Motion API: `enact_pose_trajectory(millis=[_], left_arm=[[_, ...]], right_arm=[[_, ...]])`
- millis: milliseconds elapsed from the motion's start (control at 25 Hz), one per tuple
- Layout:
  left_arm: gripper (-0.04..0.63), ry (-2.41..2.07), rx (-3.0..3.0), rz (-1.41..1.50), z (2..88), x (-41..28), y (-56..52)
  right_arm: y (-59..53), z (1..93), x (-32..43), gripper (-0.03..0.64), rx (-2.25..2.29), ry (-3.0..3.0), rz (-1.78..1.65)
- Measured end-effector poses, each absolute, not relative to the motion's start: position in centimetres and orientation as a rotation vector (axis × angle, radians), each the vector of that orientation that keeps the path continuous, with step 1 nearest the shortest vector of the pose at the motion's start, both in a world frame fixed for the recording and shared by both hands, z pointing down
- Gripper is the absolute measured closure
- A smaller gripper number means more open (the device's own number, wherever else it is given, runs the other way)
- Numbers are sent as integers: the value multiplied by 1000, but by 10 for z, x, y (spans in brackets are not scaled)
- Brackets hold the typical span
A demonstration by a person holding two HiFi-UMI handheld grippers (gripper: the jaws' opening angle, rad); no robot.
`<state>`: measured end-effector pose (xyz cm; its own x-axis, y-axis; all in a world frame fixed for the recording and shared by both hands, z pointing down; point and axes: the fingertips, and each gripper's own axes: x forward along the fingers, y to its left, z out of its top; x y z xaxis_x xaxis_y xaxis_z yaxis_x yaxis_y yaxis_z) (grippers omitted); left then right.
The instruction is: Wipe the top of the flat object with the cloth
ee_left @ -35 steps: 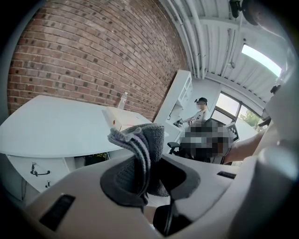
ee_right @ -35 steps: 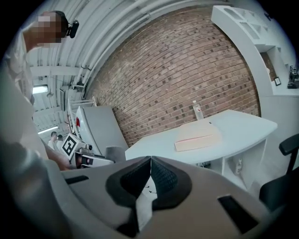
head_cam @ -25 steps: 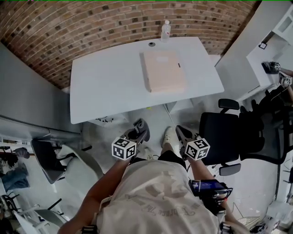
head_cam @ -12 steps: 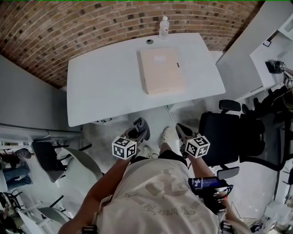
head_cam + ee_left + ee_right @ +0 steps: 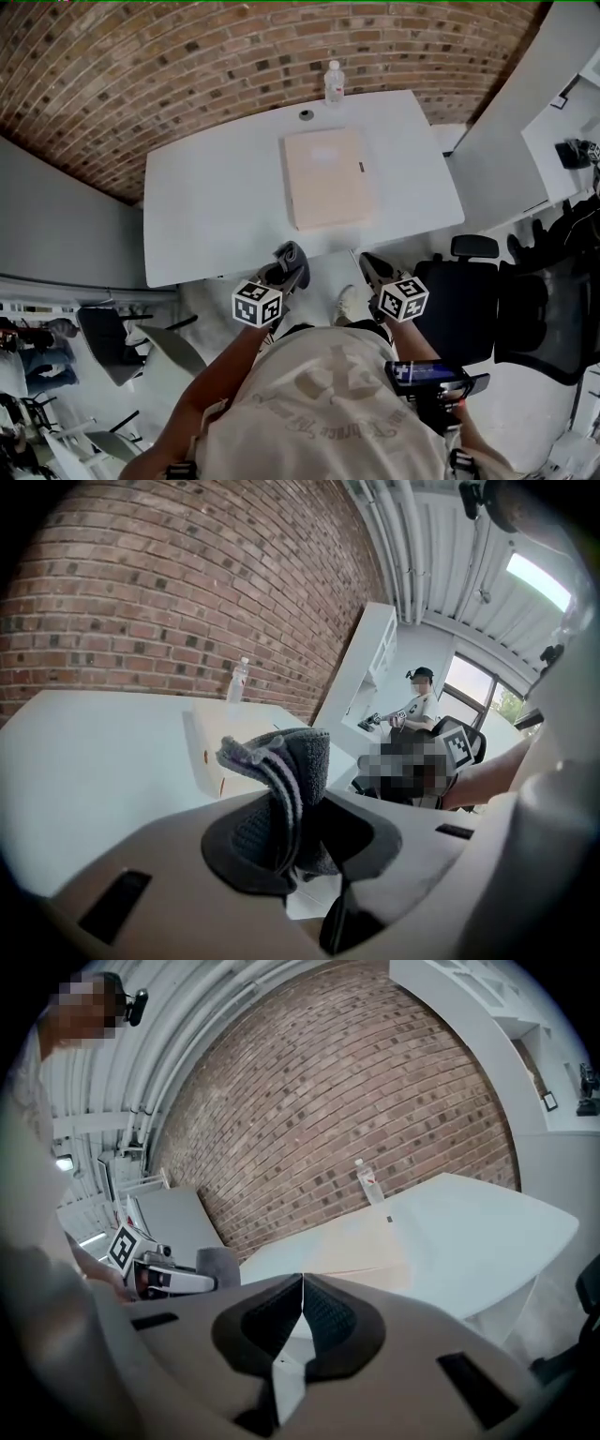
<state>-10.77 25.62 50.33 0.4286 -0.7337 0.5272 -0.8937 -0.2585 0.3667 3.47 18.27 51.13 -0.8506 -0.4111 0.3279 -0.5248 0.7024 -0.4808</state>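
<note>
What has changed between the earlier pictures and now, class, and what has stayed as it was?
The person has stepped nearer the table, so the left gripper and right gripper have come forward to its near edge. Nothing was taken hold of or let go. Unchanged: the left stays shut on the cloth, the right is shut and empty, and the flat object and bottle sit where they were.

The cloth [image 5: 283,782] is grey, the flat object [image 5: 326,178] beige, the table [image 5: 206,206] white.
</note>
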Motion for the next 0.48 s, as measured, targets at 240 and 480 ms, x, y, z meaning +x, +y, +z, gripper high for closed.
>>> enact_pose_trajectory(millis=[240,480], left_arm=[[494,-1393,2048,333,497,-96,210],[494,-1437,2009,338,495,-95,183]], right_arm=[[139,514,46,595,716,-2723,858],[109,518,54,595,687,-2708,861]])
